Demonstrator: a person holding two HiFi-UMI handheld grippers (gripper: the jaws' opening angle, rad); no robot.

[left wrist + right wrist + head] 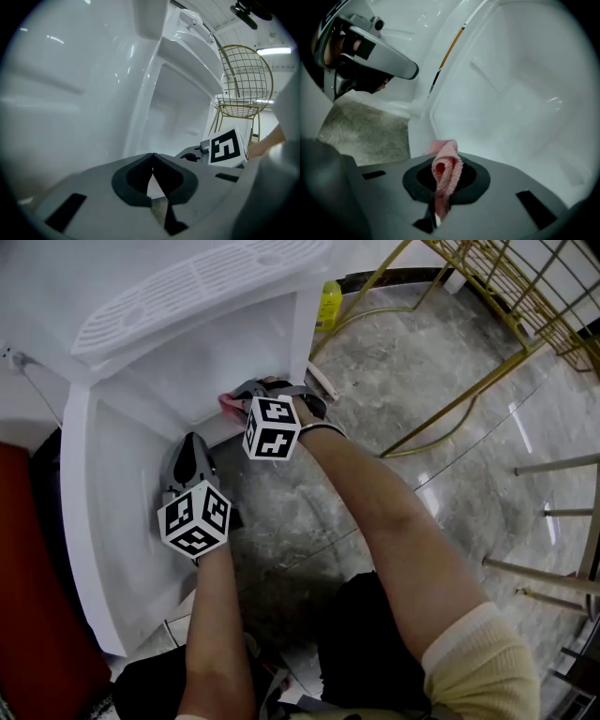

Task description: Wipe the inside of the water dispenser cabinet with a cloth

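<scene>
Head view, from the left of the frame: the open white door panel (98, 549) of the water dispenser cabinet (187, 371) runs down the left side. The left tongs (191, 451) sit just beside its inner face, and I cannot tell whether they touch it. In the left gripper view the left tongs (151, 161) are closed tip to tip with nothing between them. They probably only steady the door.

Towards the middle of the head view, the right tongs (255, 390) reach into the lower edge of the cabinet opening. A corner of the pink cloth (228, 401) shows just to their left. In the right gripper view the right tongs (446, 164) are clamped on the cloth (446, 171), which stands up between them as a folded loop. Beyond it, the cabinet's pale inner walls (511, 93) fill the right of that frame, and the cloth does not appear to be pressed against any of them. The grey stone floor (361, 131) shows at lower left.

At the right of the head view are a yellow bottle (329, 304) beside the cabinet and a gold wire frame (487, 296) on the floor.

As for progress, the cloth is gripped and brought to the opening, so the preparation looks complete. The walls show no streaks, damp marks or dirt, so I cannot judge how much has been wiped. The back, sides and floor of the compartment may all remain to be done.
</scene>
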